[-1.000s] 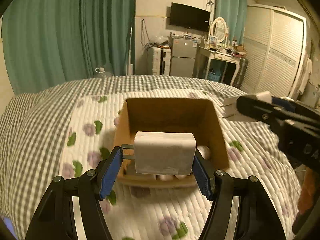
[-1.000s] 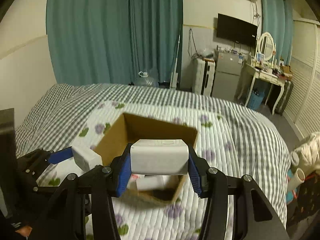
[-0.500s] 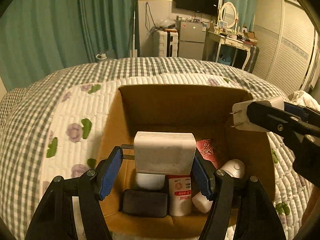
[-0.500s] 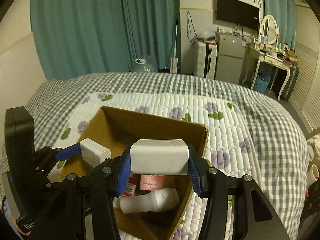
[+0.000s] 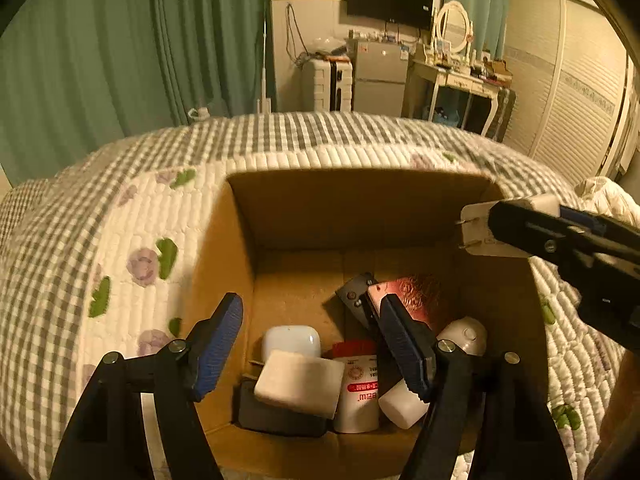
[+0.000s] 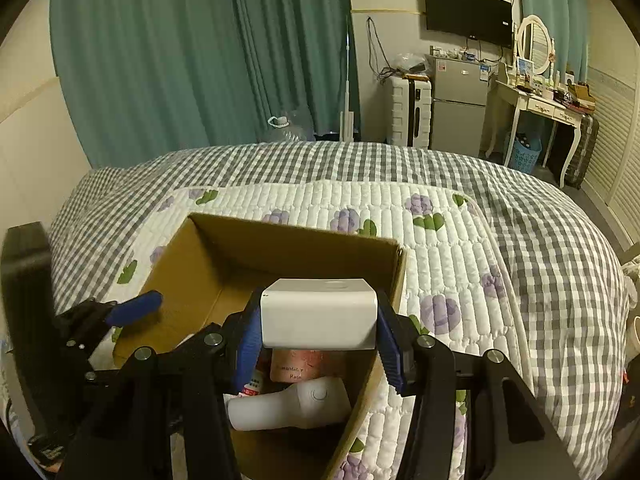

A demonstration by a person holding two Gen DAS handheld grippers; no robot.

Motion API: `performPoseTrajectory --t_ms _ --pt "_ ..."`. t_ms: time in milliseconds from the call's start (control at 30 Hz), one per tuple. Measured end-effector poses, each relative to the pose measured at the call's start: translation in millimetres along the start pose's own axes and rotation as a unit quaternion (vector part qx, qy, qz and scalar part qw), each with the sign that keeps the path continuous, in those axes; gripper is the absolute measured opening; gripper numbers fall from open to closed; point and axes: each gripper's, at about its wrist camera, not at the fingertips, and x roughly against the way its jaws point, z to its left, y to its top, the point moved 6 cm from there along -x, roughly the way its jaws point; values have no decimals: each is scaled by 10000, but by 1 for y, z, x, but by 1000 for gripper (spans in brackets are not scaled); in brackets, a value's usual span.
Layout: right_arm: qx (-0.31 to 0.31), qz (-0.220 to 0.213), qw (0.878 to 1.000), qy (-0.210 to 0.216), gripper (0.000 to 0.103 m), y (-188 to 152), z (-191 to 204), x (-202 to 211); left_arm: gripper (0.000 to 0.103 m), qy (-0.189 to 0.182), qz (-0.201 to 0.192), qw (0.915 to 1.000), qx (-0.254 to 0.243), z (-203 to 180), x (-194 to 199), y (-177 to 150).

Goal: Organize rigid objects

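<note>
An open cardboard box (image 5: 360, 208) sits on the quilted bed. My left gripper (image 5: 316, 344) is open and empty above the box's near side. A white charger block (image 5: 300, 382) lies below it, on a dark case inside the box. Around it lie a white earbud case (image 5: 291, 340), a red-capped bottle (image 5: 358, 388), a red booklet (image 5: 412, 296) and a white thermometer-like device (image 5: 436, 364). My right gripper (image 6: 318, 326) is shut on a second white charger block (image 6: 319, 314) and holds it over the box's right rim (image 6: 396, 276). It also shows in the left wrist view (image 5: 492, 232).
The box rests on a white floral quilt (image 6: 440, 240) over a grey checked bedspread (image 6: 360, 164). Teal curtains, a small fridge (image 6: 460, 108), a dressing table (image 6: 536, 108) and a wardrobe stand beyond the bed.
My left gripper has opened and its white charger block has dropped into the box. Both grippers moved closer over the box. The right gripper still holds its block.
</note>
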Motion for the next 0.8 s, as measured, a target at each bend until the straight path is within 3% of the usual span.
performPoseTrajectory --t_ms 167,400,433,467,500,633,800 --pt "62 -18 10000 32 50 10 1 -12 73 141 -259 9995 -92 9 19 8" --pt "28 241 9997 86 51 4 3 -54 73 156 -319 9994 1 23 19 6" --pt "-25 258 9996 101 53 2 2 -59 73 156 -324 9994 16 24 19 5" --pt "-71 189 9997 152 63 2 2 -58 73 154 -322 9994 39 25 19 3" --pt "-132 94 9997 189 70 3 2 -55 73 151 -312 9994 41 25 19 2" --pt "-48 -18 10000 68 70 11 6 -36 73 193 -326 9993 61 27 28 1" --pt "-69 -294 9995 -29 70 24 9 14 73 200 -608 9979 102 26 69 11"
